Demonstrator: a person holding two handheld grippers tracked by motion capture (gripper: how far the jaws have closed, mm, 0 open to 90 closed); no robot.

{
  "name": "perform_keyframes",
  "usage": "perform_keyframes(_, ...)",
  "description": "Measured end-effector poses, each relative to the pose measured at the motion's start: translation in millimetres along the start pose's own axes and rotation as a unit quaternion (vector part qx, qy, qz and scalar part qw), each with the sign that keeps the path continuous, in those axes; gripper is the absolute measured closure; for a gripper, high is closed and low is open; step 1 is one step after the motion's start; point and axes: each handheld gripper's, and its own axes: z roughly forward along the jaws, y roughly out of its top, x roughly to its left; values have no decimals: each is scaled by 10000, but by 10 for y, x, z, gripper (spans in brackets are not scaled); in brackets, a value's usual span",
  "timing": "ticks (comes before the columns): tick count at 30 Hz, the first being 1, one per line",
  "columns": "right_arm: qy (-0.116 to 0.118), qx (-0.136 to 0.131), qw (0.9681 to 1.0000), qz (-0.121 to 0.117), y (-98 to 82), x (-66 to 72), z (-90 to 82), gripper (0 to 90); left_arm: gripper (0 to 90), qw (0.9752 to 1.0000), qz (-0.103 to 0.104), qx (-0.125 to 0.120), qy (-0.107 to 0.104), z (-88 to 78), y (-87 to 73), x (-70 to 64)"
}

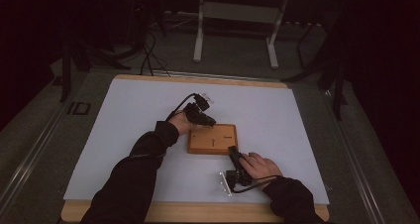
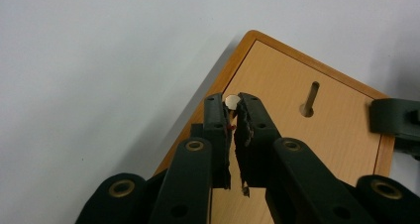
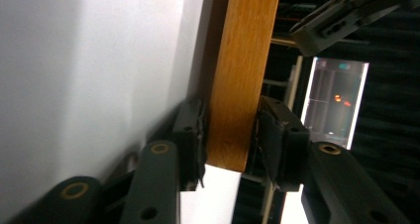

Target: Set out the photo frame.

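As seen from the high view, lies flat near the middle of a white sheet (image 1: 124, 135) on the table: a wooden board (image 1: 213, 139), small, square-cornered, with a raised rim. Carries a narrow slot (image 2: 310, 99) that ends in a round hole, and a few smaller dark marks, too small to make out.

At the board's far left corner, the left gripper (image 1: 210, 121), held in the left hand (image 1: 183, 121), pointing down and to the right over the rim. In the left gripper view, the same gripper (image 2: 233, 107) with jaws drawn almost together, only a thin gap between the worn pads. Pinches at the very tips a pale round piece (image 2: 231, 101), small, its shape below the tips hidden by the jaws. Hangs just over the board's corner; cannot tell whether touching the wood.

At the board's near right corner, the right gripper (image 1: 233, 152), held low in the right hand (image 1: 260, 165), resting on the sheet, with a cable looping toward the sleeve. In the right gripper view, the gripper (image 3: 230, 130) turned on its side, jaws set wide enough to take the board's edge between them. Clasps that edge: one pad pressed to the wood, the other close against the opposite face, the contact there lost in shadow.

Beyond the table, a dim floor with cables and a pale frame (image 1: 237, 16).
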Motion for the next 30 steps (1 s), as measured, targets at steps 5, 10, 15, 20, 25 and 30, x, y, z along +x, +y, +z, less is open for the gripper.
perform_keyframes(5,50,60,10000,24,1,-7,20,652,843,10000,2,24,5,0,5,1)
perform_keyframes(10,153,59,9995,282,-11,-35,23,663,842,9999,58,65,50,2,19,-14)
perform_keyframes(15,224,79,9989,397,-11,-68,18,667,841,9998,161,97,103,0,31,-21)
perform_keyframes(20,244,47,9987,456,-17,-84,10,671,685,9995,290,31,71,-29,-18,-53)
perform_keyframes(25,215,4,9984,514,-36,-115,-1,680,471,9987,355,-314,173,-179,-84,-141)
perform_keyframes(30,236,-30,9981,565,-54,-162,-6,686,215,9969,336,-704,132,-391,-181,-212)
